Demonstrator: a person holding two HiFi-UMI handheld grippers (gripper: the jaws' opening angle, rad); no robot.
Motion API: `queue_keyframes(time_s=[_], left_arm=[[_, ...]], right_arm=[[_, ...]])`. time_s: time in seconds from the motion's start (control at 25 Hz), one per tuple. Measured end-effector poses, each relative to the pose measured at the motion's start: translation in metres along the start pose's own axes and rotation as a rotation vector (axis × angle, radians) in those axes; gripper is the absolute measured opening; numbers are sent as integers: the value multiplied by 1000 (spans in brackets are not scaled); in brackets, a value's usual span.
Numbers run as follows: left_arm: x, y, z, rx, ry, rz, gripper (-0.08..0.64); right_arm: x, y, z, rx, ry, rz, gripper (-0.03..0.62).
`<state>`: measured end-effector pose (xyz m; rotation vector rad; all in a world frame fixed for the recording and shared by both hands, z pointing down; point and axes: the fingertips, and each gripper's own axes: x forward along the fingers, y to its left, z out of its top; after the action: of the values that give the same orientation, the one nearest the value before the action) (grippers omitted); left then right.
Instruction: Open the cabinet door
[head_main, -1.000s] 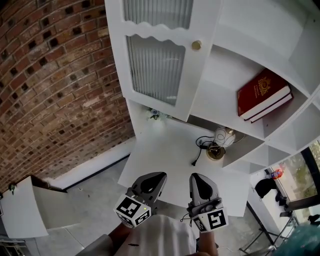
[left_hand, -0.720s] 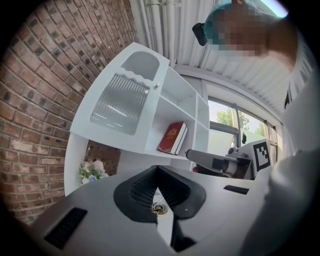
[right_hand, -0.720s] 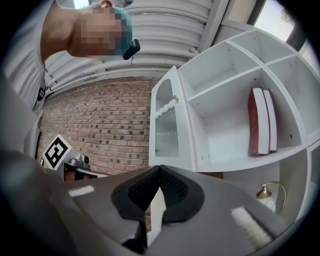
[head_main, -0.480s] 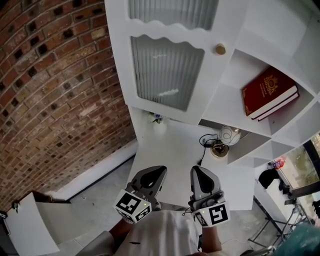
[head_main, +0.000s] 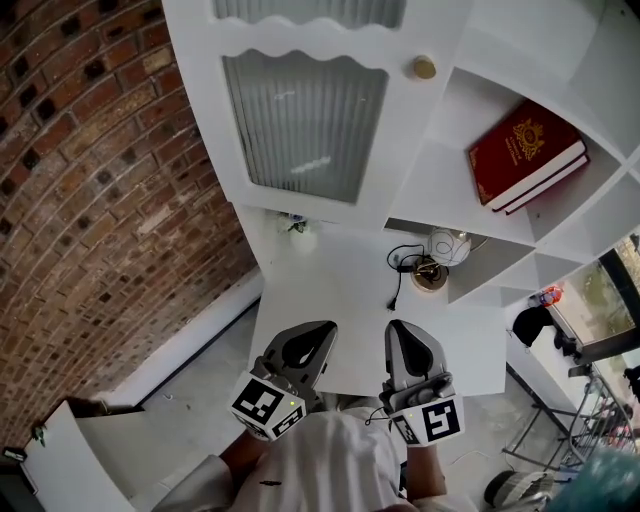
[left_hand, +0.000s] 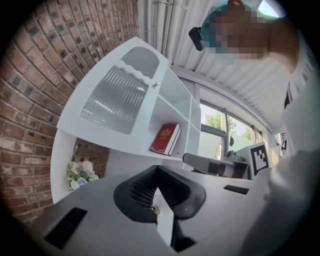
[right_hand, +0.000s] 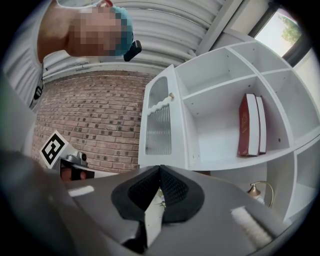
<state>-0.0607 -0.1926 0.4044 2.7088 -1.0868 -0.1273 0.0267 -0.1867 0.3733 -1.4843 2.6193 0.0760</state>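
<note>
The white cabinet door has a ribbed glass pane and a small brass knob near its right edge. It covers the left compartment of the shelf unit, above and beyond both grippers. My left gripper and right gripper hang side by side low in the head view, over the near edge of the white desk. Both are shut with nothing between the jaws, and both are well short of the knob. The door and knob show high up in the left gripper view. The right gripper view also has the door and knob.
A red book leans in the open shelf compartment to the right of the door. A small brass lamp with a black cord and a flower bunch stand at the back of the desk. A brick wall runs along the left.
The head view has swung, so the cabinet sits a little further left in it than half a second ago. Both grippers stay shut, side by side, shifted slightly.
</note>
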Motion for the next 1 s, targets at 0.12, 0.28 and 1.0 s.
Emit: queue_keyframes(time_s=[0.12,0.28,1.0], left_arm=[[0,-2,-1,0,6,4,9],[0,-2,3,10,3,7,9],[27,6,11,49,20,18,9]], right_arm=[[-1,1,-1,6,-4,3,12],[3,1,1,4,-17,9,12],[24,-28,3,2,-34,25,66]])
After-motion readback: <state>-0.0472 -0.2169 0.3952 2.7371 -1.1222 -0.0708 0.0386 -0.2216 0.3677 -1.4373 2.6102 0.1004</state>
